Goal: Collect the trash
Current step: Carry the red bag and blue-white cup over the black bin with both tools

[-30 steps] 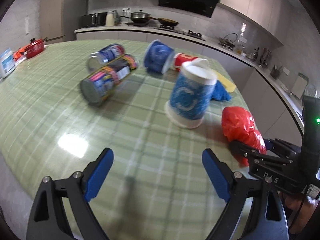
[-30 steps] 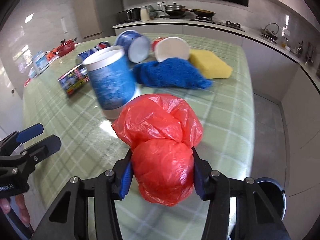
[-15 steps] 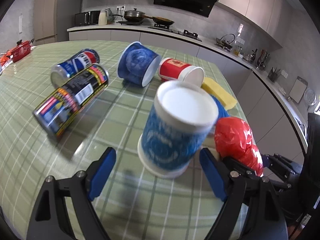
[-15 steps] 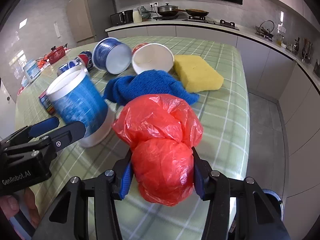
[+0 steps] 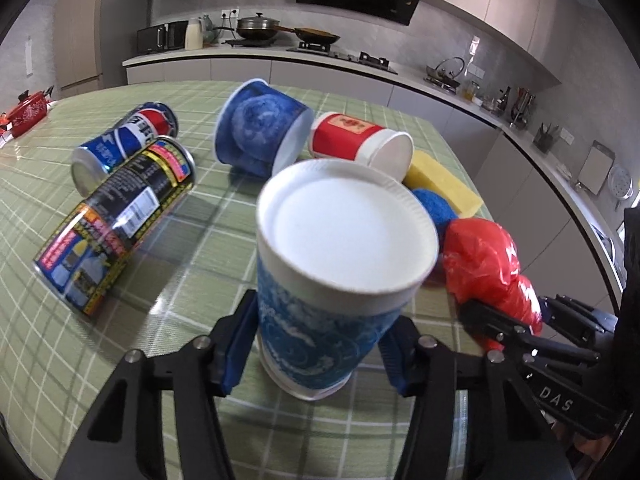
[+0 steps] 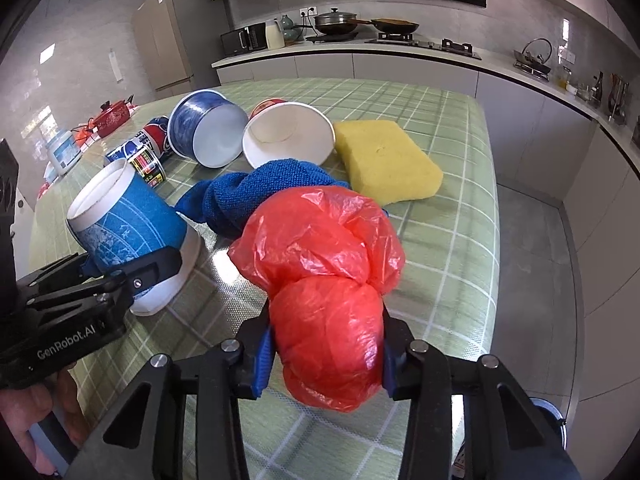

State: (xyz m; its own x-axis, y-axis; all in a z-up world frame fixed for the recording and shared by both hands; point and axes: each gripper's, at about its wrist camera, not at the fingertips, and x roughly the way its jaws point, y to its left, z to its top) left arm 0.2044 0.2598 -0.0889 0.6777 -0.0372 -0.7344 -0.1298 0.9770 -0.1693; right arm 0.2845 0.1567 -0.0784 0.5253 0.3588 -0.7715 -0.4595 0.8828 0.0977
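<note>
Left claw (image 5: 316, 354) closing around upturned blue cup (image 5: 336, 280) to lift it; right claw (image 6: 326, 354), at its 3 o'clock, tightening on red bag (image 6: 324, 284) for collection.

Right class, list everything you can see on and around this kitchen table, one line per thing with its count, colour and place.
Upside-down cup: 1, blue and white, near table edge, between the left gripper's closing jaws.
Plastic bag: 1, red, bunched, in right gripper.
Tipped cups: 2, one blue, one red, mid-table.
Cans: 2, one blue, one black, lying on their sides.
Cloth: 1, blue, behind bag.
Sponge: 1, yellow, beside cloth.
Table: 1, green check cover.
Pot: 1, red, far corner.
Left gripper: black, blue pads.
Right gripper: black, closing on bag.
</note>
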